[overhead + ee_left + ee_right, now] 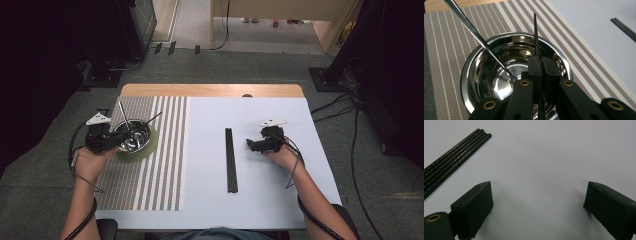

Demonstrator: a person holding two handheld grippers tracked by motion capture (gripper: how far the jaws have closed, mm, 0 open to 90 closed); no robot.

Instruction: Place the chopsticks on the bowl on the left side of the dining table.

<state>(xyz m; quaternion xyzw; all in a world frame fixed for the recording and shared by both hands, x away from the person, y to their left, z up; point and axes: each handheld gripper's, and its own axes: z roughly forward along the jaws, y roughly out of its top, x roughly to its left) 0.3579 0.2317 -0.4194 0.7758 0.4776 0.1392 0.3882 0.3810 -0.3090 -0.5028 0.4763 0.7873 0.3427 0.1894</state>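
A shiny steel bowl (132, 136) sits on a green coaster (150, 147) atop the striped placemat (160, 165), with a metal utensil (477, 37) leaning inside it. The left hand-held gripper (541, 67) is clamped on a thin black chopstick (535, 35) standing over the bowl. The right hand-held gripper (537, 195) hovers wide open and empty above the white surface (270, 200), beside the remaining black chopsticks (451, 160), whose pale markings show up close.

Steel bowl (132, 137) on green plate (150, 145), holding silver utensil (477, 35), perhaps spoon; black chopsticks (230, 160) on table.
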